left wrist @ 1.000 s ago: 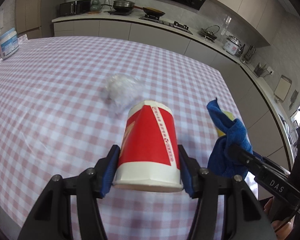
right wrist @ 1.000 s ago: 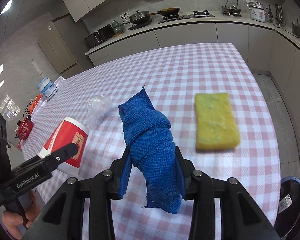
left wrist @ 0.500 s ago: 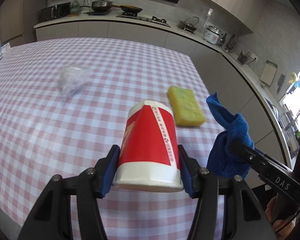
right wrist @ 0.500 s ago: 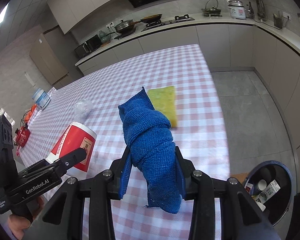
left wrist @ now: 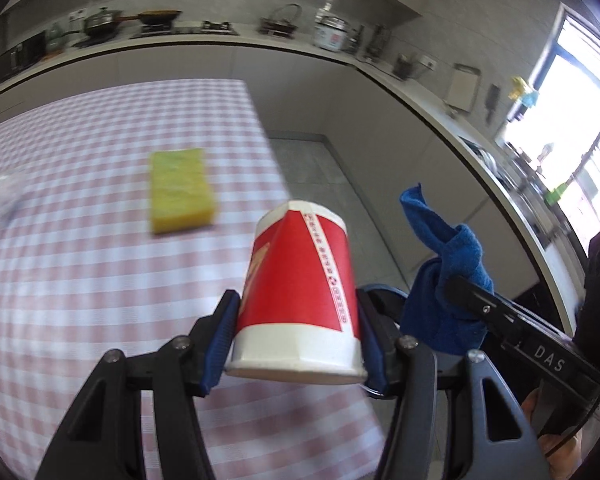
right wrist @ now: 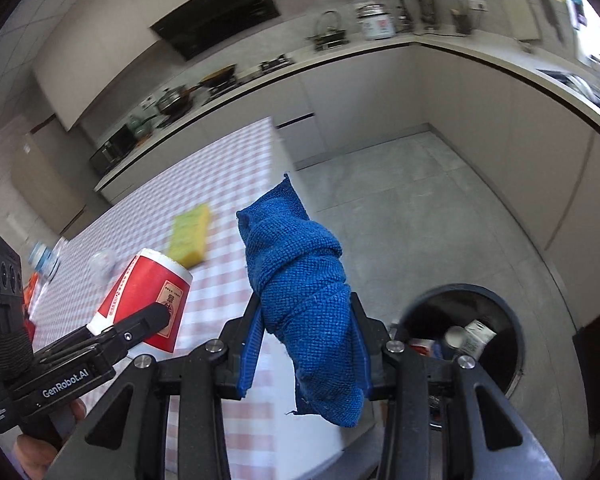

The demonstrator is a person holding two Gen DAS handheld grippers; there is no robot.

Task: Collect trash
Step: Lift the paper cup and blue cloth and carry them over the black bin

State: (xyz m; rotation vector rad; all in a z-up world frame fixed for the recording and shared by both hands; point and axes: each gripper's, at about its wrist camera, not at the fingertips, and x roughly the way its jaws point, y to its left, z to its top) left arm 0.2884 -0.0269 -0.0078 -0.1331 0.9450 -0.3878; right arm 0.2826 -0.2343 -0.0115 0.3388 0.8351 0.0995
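My left gripper (left wrist: 296, 336) is shut on a red and white paper cup (left wrist: 300, 276), held on its side above the table's right edge; the cup also shows in the right wrist view (right wrist: 144, 296). My right gripper (right wrist: 306, 336) is shut on a crumpled blue cloth (right wrist: 304, 292), which also shows to the right of the cup in the left wrist view (left wrist: 444, 280). A round dark trash bin (right wrist: 504, 320) with packaging inside stands on the floor below and right of the cloth.
A yellow sponge (left wrist: 180, 190) and a clear crumpled plastic wrap (right wrist: 102, 262) lie on the pink checked tablecloth (left wrist: 60, 280). Grey tile floor (right wrist: 400, 200) and kitchen counters (right wrist: 480, 60) lie beyond the table's right edge.
Both grippers have swung right, past the table's edge, still holding the cup and cloth. The trash bin has come closer and larger in the right wrist view; the sponge has slid left.
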